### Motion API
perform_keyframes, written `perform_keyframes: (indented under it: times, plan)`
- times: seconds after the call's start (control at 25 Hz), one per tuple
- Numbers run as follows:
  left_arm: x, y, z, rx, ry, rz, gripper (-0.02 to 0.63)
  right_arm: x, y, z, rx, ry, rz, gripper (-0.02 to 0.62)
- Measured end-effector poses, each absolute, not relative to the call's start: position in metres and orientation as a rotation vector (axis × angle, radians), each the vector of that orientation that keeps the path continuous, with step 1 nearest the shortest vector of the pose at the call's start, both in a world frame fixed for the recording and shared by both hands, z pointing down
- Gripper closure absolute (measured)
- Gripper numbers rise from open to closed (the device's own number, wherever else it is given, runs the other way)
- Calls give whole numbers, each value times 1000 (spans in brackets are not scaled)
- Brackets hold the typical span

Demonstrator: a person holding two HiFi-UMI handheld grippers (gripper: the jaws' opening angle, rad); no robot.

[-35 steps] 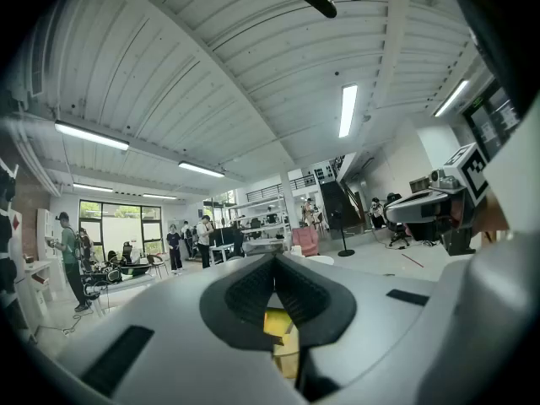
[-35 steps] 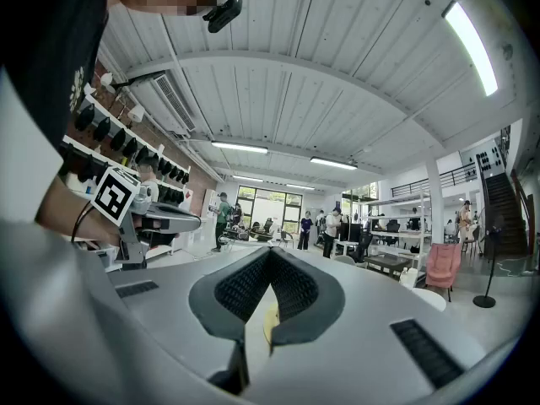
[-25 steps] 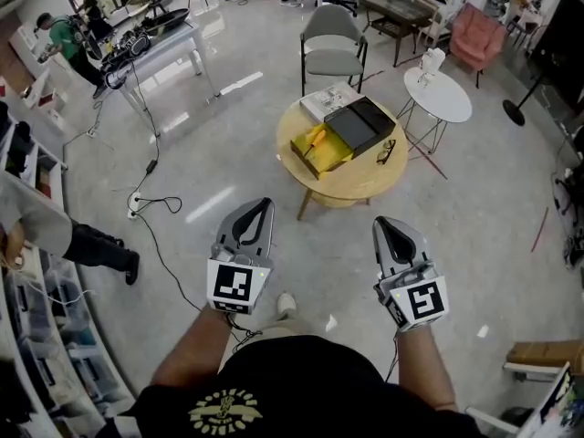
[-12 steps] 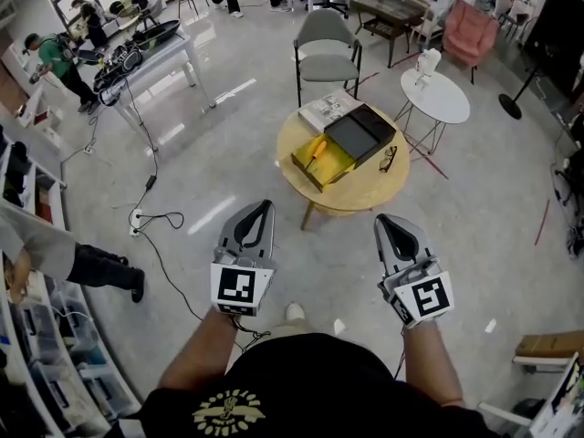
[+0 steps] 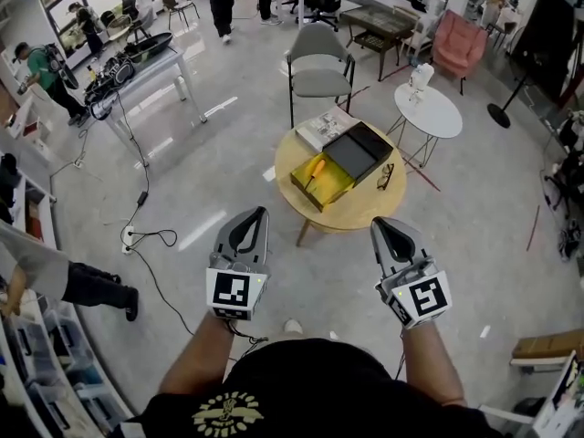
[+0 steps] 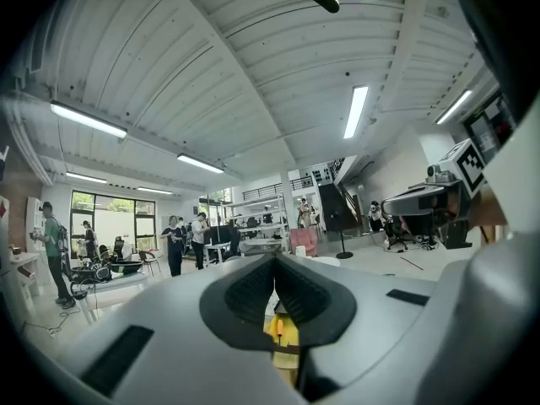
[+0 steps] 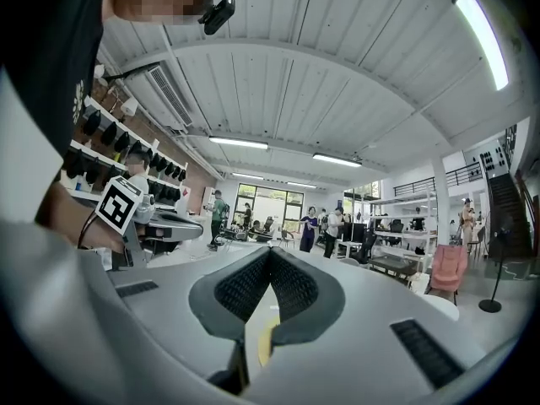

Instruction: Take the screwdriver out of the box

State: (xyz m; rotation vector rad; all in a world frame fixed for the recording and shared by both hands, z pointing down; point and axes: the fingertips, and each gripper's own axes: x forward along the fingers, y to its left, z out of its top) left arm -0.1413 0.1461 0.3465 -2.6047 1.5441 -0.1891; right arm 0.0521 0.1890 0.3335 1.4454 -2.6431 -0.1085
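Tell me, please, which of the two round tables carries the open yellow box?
The larger wooden table, nearer the person; the smaller white table stands beyond it, to the right, without any box.

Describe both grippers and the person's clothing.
Both the left gripper and right gripper have pale grey tapering shells with black ribbed pads. Each carries a white cube with black square markers. The person wears a black T-shirt with a yellow emblem.

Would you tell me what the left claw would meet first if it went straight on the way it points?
Nothing close: the left claw has open floor ahead. Further on lies the round table with the yellow box, though it seems lower, so the claw might pass above.
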Motion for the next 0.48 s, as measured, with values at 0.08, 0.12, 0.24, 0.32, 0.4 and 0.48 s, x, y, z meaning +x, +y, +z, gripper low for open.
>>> perform_keyframes:
  times: [0.08, 0.12, 0.24, 0.32, 0.4, 0.48]
  plan:
    - [-145, 142, 352, -2631, 1524, -203, 589, 49, 184, 331, 1457, -2633, -116, 581]
    - [-145, 141, 355, -2645, 1503, -199, 589, 47, 183, 330, 1465, -2630, -118, 580]
    - [-147, 136, 356, -2678, 1469, -187, 589, 40, 181, 330, 1468, -2623, -104, 580]
    - [-147, 134, 360, -2688, 1456, -176, 589, 39, 182, 334, 1459, -2611, -85, 580]
    - [-144, 133, 366, -2697, 1446, -180, 589, 45, 182, 336, 1469, -2603, -80, 580]
    - [-140, 133, 368, -2706, 1446, -194, 589, 51, 182, 335, 1495, -2603, -77, 580]
